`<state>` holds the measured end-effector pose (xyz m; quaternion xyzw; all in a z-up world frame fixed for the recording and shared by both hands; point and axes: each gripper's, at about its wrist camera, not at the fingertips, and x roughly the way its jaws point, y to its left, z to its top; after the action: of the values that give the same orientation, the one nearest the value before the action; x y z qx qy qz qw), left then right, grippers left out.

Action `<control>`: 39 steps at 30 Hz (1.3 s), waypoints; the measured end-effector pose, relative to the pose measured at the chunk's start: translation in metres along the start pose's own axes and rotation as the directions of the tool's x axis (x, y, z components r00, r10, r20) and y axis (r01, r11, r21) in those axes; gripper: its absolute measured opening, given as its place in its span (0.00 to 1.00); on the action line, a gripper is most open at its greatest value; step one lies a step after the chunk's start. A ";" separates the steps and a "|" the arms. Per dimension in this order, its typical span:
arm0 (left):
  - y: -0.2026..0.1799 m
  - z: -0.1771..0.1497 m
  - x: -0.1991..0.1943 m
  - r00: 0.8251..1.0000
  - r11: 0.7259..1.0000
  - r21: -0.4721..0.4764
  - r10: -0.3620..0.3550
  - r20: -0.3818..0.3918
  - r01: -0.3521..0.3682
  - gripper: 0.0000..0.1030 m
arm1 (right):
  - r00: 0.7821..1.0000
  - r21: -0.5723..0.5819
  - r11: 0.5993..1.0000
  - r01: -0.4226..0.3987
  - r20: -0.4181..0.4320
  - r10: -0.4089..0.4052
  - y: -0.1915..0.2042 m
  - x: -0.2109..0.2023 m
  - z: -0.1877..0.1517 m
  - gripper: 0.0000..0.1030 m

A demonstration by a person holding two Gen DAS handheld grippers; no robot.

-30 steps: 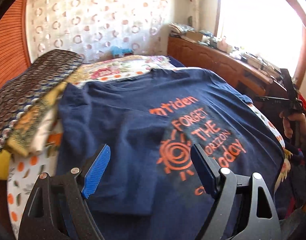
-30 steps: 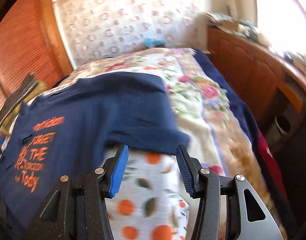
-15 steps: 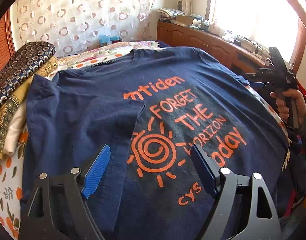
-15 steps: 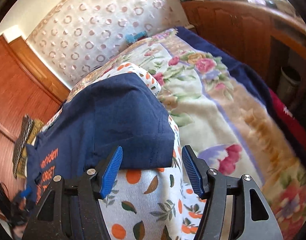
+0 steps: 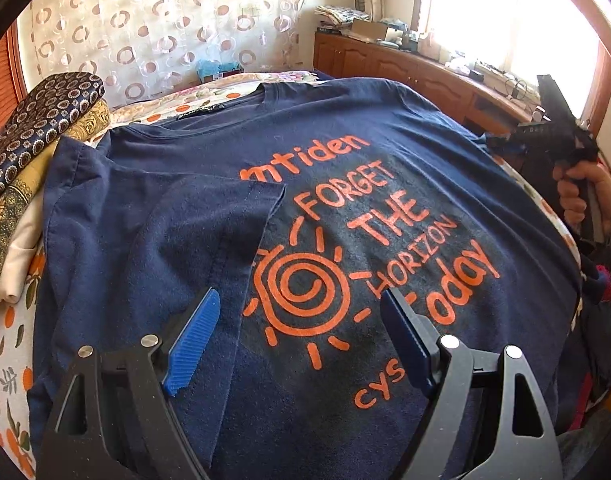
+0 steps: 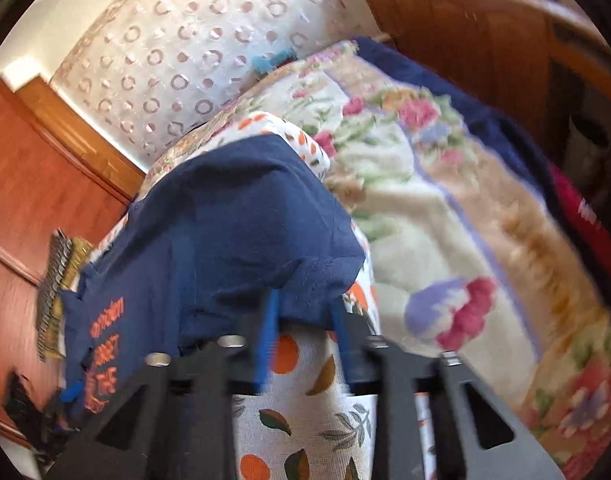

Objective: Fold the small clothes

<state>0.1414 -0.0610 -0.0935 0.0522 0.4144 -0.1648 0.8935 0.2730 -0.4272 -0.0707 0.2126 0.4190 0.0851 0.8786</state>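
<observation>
Left wrist view looks down on a navy T-shirt (image 5: 345, 168) spread print-up across a bed, its orange lettering and sun spiral facing the camera. One sleeve (image 5: 177, 220) is folded in over the chest, its hem edge lying just beside the print. The left gripper (image 5: 301, 332) hangs above the lower part of the shirt with its blue-padded fingers (image 5: 193, 336) spread wide and nothing between them. Beside the shirt's shoulder sits a stack of folded patterned cloths (image 5: 37, 128). At the far side of the shirt a hand (image 5: 581, 196) holds the other black tool. Right wrist view, somewhat blurred, shows the right gripper (image 6: 301, 328) at the hem of the other sleeve (image 6: 265, 220), which lies on a white sheet with orange fruit (image 6: 305, 400); its fingers stand partly open on either side of the hem edge, and whether they are pinching the cloth I cannot tell. A flowered blanket (image 6: 445, 208) covers the bed beyond.
</observation>
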 end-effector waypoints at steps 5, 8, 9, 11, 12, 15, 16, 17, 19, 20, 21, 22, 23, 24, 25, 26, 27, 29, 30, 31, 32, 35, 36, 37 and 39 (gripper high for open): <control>-0.001 0.000 0.000 1.000 1.000 0.006 0.010 -0.003 -0.010 0.81 | 0.991 -0.190 0.979 0.074 0.128 -0.050 0.047 -0.026 0.003 0.11; 0.000 0.000 0.000 1.000 1.000 0.004 0.008 -0.001 -0.008 0.81 | 0.983 -0.338 0.936 0.102 0.178 -0.043 0.091 -0.039 -0.004 0.11; 0.000 0.000 0.000 1.000 1.000 0.005 0.008 -0.002 -0.008 0.81 | 0.984 -0.382 0.920 0.086 0.175 -0.020 0.105 -0.042 -0.009 0.11; -0.001 -0.001 0.000 1.000 1.000 0.007 0.011 -0.002 -0.011 0.81 | 0.989 -0.458 0.888 0.046 0.146 0.024 0.130 -0.043 -0.024 0.11; 0.000 -0.001 0.000 1.000 1.000 0.007 0.011 -0.002 -0.011 0.81 | 0.991 -0.488 0.872 0.030 0.125 0.036 0.138 -0.041 -0.032 0.11; 0.000 -0.001 0.000 1.000 1.000 0.005 0.009 -0.001 -0.009 0.81 | 0.997 -0.526 0.850 -0.022 0.048 0.055 0.145 -0.032 -0.052 0.15; 0.000 -0.001 -0.001 1.000 1.000 0.005 0.013 0.003 -0.013 0.81 | 0.999 -0.526 0.850 -0.023 0.025 0.042 0.142 -0.027 -0.059 0.18; 0.000 0.000 -0.002 1.000 1.000 0.004 0.018 0.010 -0.018 0.81 | 1.000 -0.524 0.852 -0.016 0.015 0.028 0.137 -0.024 -0.062 0.26; -0.002 0.004 -0.006 1.000 1.000 0.011 0.009 0.018 -0.009 0.81 | 1.000 -0.506 0.863 -0.006 0.010 0.013 0.122 -0.023 -0.067 0.38; -0.004 0.009 -0.009 1.000 1.000 0.018 -0.006 0.024 0.006 0.81 | 1.000 -0.493 0.870 -0.008 0.016 0.018 0.115 -0.026 -0.067 0.46; -0.007 0.015 -0.014 0.999 0.999 0.030 -0.020 0.037 0.019 0.81 | 0.999 -0.476 0.880 -0.007 0.026 0.021 0.106 -0.030 -0.066 0.52; -0.010 0.022 -0.017 0.998 0.999 0.042 -0.029 0.050 0.026 0.81 | 0.999 -0.459 0.888 -0.001 0.038 0.021 0.098 -0.034 -0.064 0.52; -0.015 0.031 -0.021 0.997 0.998 0.062 -0.037 0.066 0.033 0.81 | 0.998 -0.443 0.897 0.004 0.054 0.022 0.092 -0.039 -0.064 0.53; -0.019 0.039 -0.023 0.997 0.997 0.075 -0.041 0.073 0.036 0.81 | 0.997 -0.428 0.904 0.010 0.070 0.022 0.085 -0.046 -0.064 0.53; -0.022 0.046 -0.023 0.996 0.995 0.089 -0.046 0.078 0.039 0.81 | 0.996 -0.410 0.912 0.019 0.086 0.019 0.076 -0.052 -0.061 0.53; -0.025 0.054 -0.023 0.995 0.994 0.104 -0.052 0.083 0.043 0.81 | 0.995 -0.396 0.918 0.030 0.101 0.011 0.070 -0.056 -0.059 0.53; -0.028 0.061 -0.022 0.995 0.992 0.117 -0.057 0.086 0.047 0.81 | 0.993 -0.384 0.922 0.055 0.119 -0.010 0.061 -0.058 -0.055 0.53; -0.033 0.076 -0.016 0.994 0.990 0.132 -0.063 0.087 0.051 0.81 | 0.988 -0.365 0.926 0.095 0.148 -0.043 0.051 -0.057 -0.051 0.53; -0.034 0.081 -0.014 0.994 0.989 0.135 -0.065 0.087 0.053 0.81 | 0.987 -0.353 0.931 0.096 0.153 -0.044 0.045 -0.056 -0.048 0.53; -0.035 0.086 -0.010 0.994 0.989 0.136 -0.069 0.087 0.057 0.81 | 0.988 -0.339 0.936 0.095 0.151 -0.046 0.040 -0.053 -0.046 0.53; -0.036 0.088 -0.008 0.994 0.989 0.135 -0.071 0.086 0.059 0.81 | 0.988 -0.330 0.939 0.097 0.142 -0.052 0.038 -0.045 -0.044 0.53; -0.038 0.098 0.002 0.994 0.988 0.136 -0.079 0.080 0.068 0.81 | 0.992 -0.342 0.933 0.110 0.092 -0.083 0.037 -0.019 -0.040 0.53; -0.038 0.101 0.006 0.994 0.988 0.139 -0.079 0.078 0.068 0.81 | 0.993 -0.348 0.931 0.109 0.075 -0.089 0.039 -0.010 -0.039 0.46; -0.038 0.102 0.008 0.994 0.988 0.140 -0.080 0.076 0.069 0.81 | 0.994 -0.354 0.929 0.111 0.055 -0.098 0.043 -0.001 -0.036 0.44; -0.036 0.103 0.012 0.994 0.988 0.139 -0.085 0.074 0.074 0.81 | 0.992 -0.367 0.921 0.127 0.034 -0.123 0.047 0.014 -0.023 0.43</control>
<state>0.2110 -0.1210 -0.0342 0.0896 0.3679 -0.2301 0.8965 0.2650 -0.3735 -0.0724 0.0173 0.4036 0.1050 0.9087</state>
